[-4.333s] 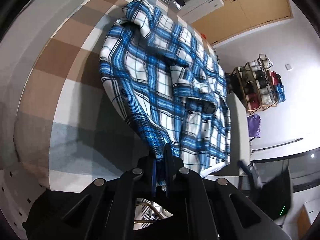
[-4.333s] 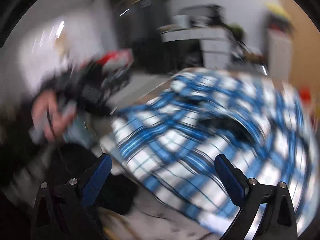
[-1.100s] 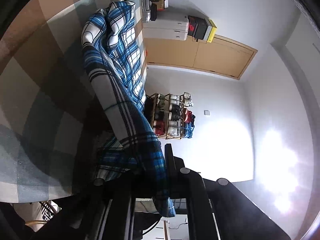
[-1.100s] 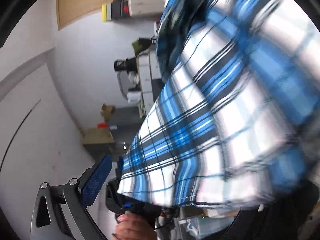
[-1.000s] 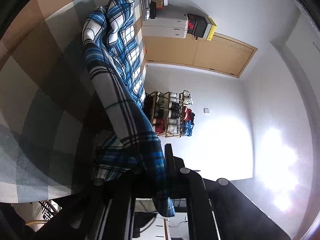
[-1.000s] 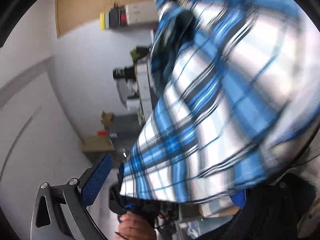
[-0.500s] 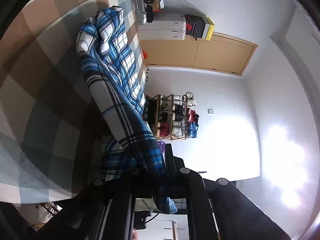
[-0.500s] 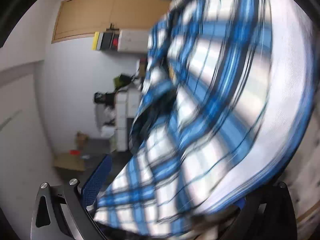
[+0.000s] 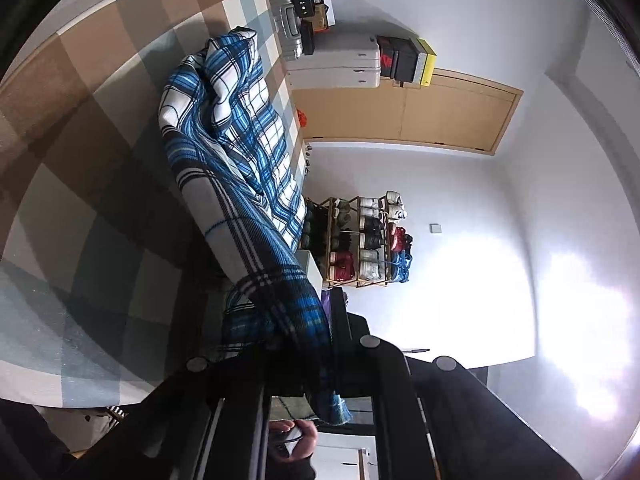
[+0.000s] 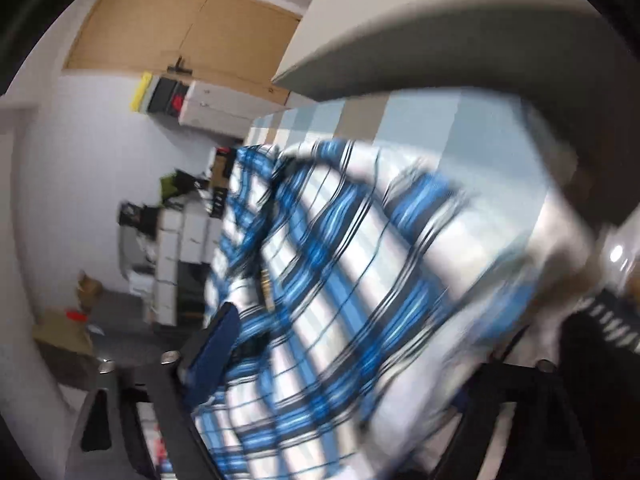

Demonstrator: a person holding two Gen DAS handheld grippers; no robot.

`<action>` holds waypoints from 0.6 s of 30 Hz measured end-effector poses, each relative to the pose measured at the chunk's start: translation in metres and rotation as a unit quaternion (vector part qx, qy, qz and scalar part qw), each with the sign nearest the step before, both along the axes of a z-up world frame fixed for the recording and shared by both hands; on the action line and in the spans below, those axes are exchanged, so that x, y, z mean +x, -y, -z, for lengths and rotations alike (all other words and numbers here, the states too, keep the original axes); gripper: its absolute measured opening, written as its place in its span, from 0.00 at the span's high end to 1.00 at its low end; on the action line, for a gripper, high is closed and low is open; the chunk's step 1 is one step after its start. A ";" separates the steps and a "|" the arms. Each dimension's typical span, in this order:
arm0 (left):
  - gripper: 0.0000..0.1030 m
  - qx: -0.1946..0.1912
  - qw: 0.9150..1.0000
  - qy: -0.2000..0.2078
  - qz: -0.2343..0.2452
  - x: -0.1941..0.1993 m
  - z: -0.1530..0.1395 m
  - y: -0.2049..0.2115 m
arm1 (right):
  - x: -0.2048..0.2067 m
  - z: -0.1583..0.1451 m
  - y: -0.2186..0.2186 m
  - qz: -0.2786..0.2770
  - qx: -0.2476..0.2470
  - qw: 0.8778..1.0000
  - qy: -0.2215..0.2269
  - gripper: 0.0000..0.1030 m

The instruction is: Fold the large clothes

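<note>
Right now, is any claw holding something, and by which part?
The left claw is shut on an edge of the blue checked shirt. The right claw has been closing with shirt cloth between its jaws; a grip cannot be told.

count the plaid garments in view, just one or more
1. A single blue plaid shirt stretches from the checked bed cover to the shut left gripper, and fills the blurred right wrist view. More beneath it could be hidden.

Blue, white and black plaid shirt (image 9: 236,152) on a brown, grey-blue and seemingly white checked cover (image 9: 92,128)
</note>
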State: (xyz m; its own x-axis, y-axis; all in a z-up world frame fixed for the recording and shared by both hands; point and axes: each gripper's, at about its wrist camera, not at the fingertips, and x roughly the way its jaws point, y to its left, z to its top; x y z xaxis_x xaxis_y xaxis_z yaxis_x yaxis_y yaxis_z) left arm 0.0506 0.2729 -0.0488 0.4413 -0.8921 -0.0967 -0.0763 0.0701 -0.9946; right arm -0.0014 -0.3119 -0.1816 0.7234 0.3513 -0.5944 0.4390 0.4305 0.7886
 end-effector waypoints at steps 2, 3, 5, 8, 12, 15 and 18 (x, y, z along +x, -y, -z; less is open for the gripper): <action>0.97 0.001 1.000 0.000 -0.001 -0.002 0.003 0.000 | 0.005 -0.001 0.008 -0.029 -0.022 0.999 -0.018 0.48; 0.97 0.001 1.000 -0.002 -0.002 -0.003 0.004 0.000 | 0.007 0.000 0.010 -0.041 -0.024 0.999 -0.025 0.53; 0.97 0.006 1.000 -0.005 -0.004 -0.003 0.007 0.001 | 0.010 0.006 0.015 -0.064 -0.034 0.996 -0.050 0.77; 0.97 0.019 1.000 -0.015 -0.012 -0.006 0.012 -0.002 | 0.012 0.003 0.019 -0.091 -0.056 0.993 -0.051 0.92; 0.97 0.057 0.998 -0.024 -0.021 -0.012 0.012 -0.004 | 0.016 -0.014 0.021 -0.105 -0.085 0.990 -0.037 0.97; 0.98 0.094 0.994 -0.049 -0.012 -0.022 0.018 -0.001 | 0.016 -0.028 0.023 -0.118 -0.115 0.986 -0.020 0.97; 0.99 0.107 0.992 -0.063 -0.023 -0.036 0.029 0.001 | 0.015 -0.042 0.018 -0.143 -0.155 0.977 0.003 0.97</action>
